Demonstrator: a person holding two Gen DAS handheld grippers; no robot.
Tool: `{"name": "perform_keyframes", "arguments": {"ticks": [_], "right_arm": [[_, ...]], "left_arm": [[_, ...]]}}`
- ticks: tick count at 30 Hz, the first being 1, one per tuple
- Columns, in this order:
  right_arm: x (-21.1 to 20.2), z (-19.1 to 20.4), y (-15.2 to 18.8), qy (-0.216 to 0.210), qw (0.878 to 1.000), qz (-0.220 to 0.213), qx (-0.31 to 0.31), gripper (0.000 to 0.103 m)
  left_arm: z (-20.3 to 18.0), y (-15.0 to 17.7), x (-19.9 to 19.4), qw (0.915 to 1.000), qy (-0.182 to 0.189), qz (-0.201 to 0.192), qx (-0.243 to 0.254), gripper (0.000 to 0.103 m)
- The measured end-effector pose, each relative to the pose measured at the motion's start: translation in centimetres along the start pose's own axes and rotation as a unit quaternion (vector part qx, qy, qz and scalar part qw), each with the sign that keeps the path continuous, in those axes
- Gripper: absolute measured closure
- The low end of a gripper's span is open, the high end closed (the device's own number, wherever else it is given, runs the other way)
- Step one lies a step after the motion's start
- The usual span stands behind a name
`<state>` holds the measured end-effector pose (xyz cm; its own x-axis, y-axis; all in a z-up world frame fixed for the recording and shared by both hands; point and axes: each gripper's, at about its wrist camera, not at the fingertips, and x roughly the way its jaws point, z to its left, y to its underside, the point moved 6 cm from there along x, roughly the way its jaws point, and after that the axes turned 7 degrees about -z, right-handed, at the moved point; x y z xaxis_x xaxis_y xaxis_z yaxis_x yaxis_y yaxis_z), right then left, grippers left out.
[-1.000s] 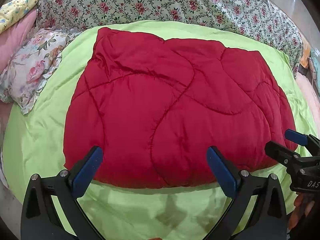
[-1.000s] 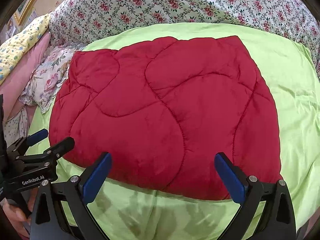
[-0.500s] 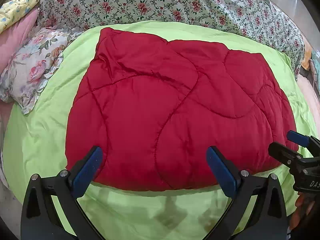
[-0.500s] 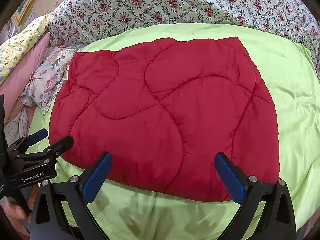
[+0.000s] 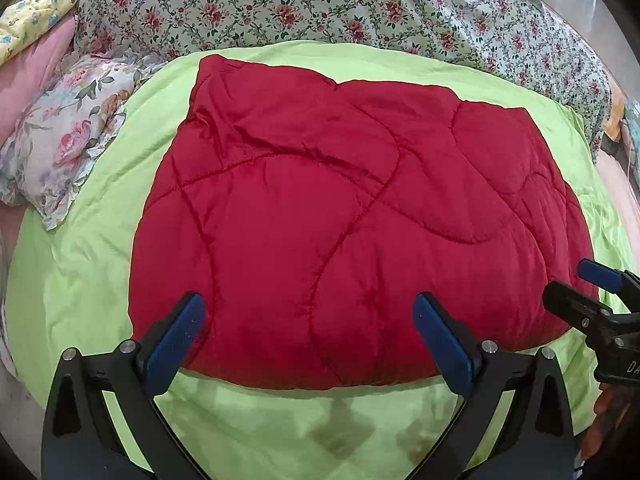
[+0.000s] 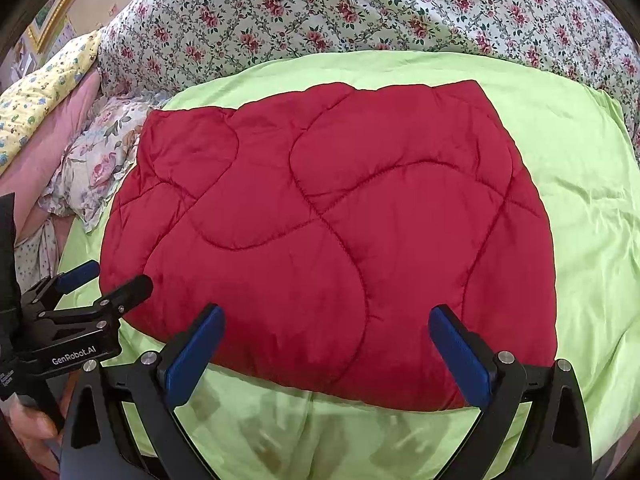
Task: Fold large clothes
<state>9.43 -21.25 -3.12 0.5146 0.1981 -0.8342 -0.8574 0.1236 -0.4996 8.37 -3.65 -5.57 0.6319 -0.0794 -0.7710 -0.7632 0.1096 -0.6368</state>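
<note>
Barely shifted, both wide-jawed grippers, left gripper (image 5: 308, 328) and right gripper (image 6: 326, 340), hover at six o'clock of the folded red quilt (image 5: 344, 216), empty.

Quilted comforter (image 5: 348, 220): solid crimson red, curved stitch lines of the same red.
Sheet (image 5: 80, 280): plain lime green.
Bedspread (image 5: 320, 4): pale ground, small red roses on green vines.
Pillow (image 5: 60, 140): white with large pink flowers, grey-green leaves.
Left gripper (image 5: 312, 336): black frame, blue pads.
Right gripper (image 6: 326, 352): black frame, blue pads.
</note>
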Motion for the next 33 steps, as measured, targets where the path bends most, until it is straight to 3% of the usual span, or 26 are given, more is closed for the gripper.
{"name": "perform_keyframes", "arguments": {"ticks": [33], "right_arm": [[-0.3,-0.6,-1.4,-0.009,1.0,-0.012,-0.001,0.001]], "left_arm": [[0.2,-1.4,0.7,0.9999,-0.004,-0.009,0.001,0.0]]}}
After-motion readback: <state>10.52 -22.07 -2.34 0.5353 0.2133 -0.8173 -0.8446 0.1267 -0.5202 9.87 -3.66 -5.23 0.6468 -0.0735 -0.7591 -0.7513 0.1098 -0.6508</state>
